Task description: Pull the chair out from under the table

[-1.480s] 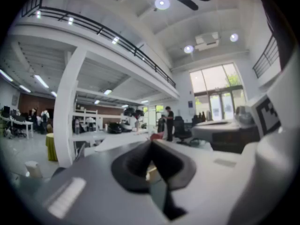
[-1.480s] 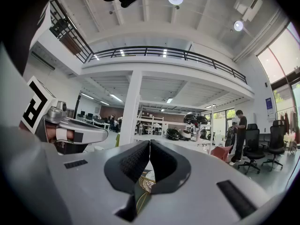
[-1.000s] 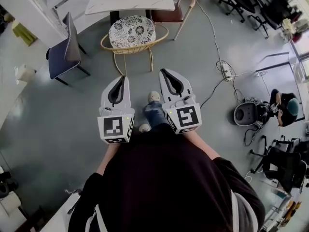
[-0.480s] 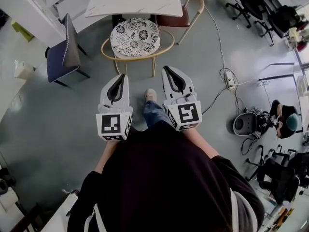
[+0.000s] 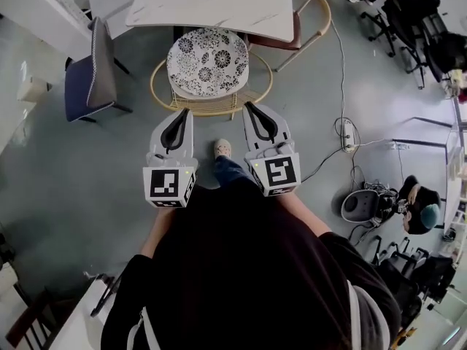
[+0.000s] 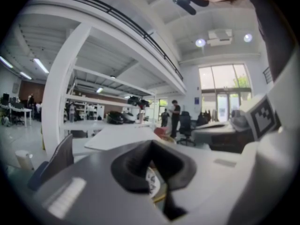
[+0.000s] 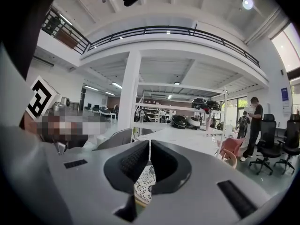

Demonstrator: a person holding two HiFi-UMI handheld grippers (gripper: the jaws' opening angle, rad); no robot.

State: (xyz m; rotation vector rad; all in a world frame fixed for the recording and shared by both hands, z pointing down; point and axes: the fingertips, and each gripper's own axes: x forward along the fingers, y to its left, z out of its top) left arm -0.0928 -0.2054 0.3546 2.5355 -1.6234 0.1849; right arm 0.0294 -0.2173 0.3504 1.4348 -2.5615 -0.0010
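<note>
Wicker chair (image 5: 208, 68) at white table (image 5: 211, 6), closed left gripper (image 5: 187, 115), right gripper (image 5: 249, 108) near.

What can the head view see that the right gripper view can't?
Only the head view shows the white power strip and the person's pale shoe. Only the right gripper view shows the black balcony railing and a bright round ceiling lamp. Both show the round wicker chair with flowered cushion and the white tabletop.
</note>
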